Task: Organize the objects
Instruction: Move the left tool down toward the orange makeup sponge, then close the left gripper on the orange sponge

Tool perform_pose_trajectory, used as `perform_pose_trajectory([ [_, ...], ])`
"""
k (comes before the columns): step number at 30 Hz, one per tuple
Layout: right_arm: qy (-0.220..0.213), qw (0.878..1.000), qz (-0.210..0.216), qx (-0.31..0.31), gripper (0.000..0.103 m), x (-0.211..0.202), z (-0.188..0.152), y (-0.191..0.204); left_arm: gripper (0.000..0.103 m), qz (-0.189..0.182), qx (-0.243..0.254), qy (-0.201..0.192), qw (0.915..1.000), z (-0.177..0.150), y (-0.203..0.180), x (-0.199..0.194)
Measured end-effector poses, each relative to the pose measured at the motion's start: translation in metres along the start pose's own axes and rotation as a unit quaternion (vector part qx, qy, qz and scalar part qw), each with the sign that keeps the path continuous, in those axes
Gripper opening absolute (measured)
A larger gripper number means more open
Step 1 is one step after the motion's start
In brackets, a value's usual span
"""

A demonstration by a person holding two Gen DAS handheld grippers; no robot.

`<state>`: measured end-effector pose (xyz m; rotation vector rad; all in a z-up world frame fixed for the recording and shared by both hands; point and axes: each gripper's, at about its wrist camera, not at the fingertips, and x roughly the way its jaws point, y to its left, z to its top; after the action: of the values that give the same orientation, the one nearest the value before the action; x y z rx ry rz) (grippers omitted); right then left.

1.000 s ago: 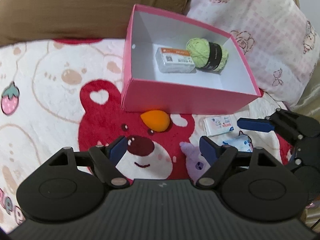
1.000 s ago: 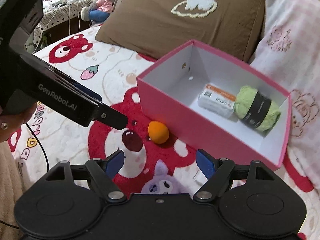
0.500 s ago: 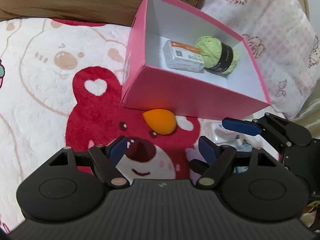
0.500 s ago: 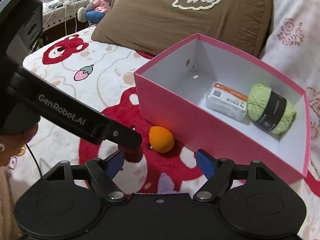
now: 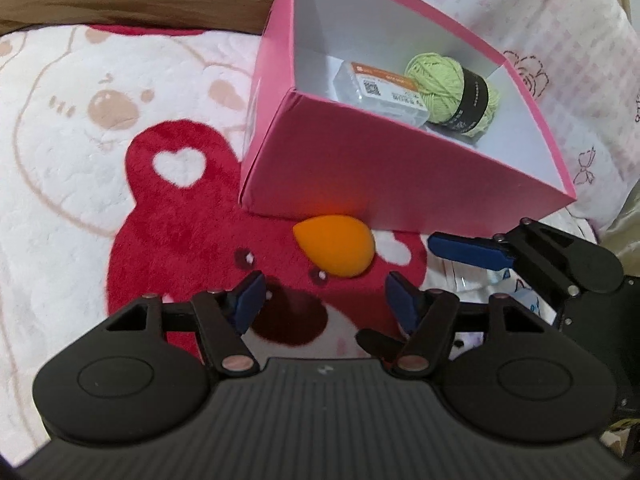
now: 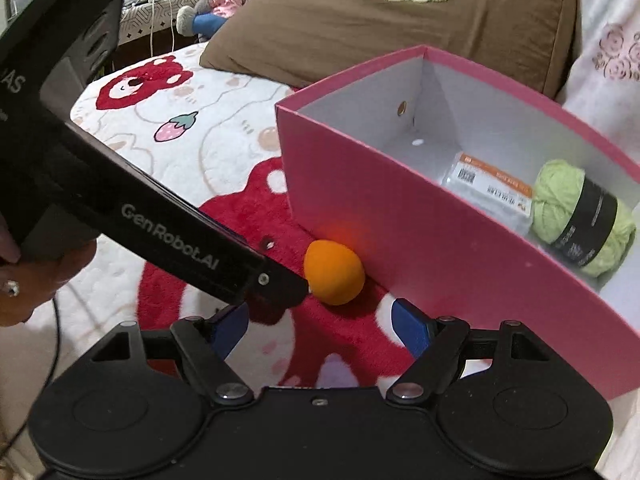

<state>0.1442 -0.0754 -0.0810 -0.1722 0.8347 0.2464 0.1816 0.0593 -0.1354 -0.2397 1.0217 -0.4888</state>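
Observation:
An orange egg-shaped sponge [image 5: 334,246] lies on the bear blanket against the front wall of the pink box [image 5: 400,176]. In the box are a green yarn ball [image 5: 452,88] and a small labelled packet [image 5: 384,92]. My left gripper [image 5: 326,300] hovers low just short of the sponge; its jaws are closing with nothing between the pads. In the right wrist view its black finger [image 6: 280,288] ends beside the sponge [image 6: 334,272]. My right gripper [image 6: 320,328] is open and empty, close behind the sponge.
White tissue packets [image 5: 480,276] lie right of the sponge, under the right gripper's blue finger [image 5: 468,250]. A brown pillow [image 6: 380,32] and a pink-patterned pillow [image 5: 540,12] back the box. A hand [image 6: 24,280] holds the left gripper.
Both grippers have come down and closer to the sponge and the box. The left gripper's fingers have drawn nearer together. The sponge and the box have not moved.

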Motion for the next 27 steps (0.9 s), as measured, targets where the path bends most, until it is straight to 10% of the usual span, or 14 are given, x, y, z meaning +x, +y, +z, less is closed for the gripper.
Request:
perform_pose_trajectory([
  [14, -0.013, 0.998, -0.041, -0.048, 0.047, 0.036, -0.006, 0.007, 0.049, 0.014, 0.111, -0.065, 0.9916, -0.006, -0.020, 0.016],
  [27, -0.028, 0.998, -0.052, -0.026, 0.041, 0.037, -0.011, 0.004, 0.038, -0.023, 0.044, -0.043, 0.9978, -0.001, -0.006, 0.011],
])
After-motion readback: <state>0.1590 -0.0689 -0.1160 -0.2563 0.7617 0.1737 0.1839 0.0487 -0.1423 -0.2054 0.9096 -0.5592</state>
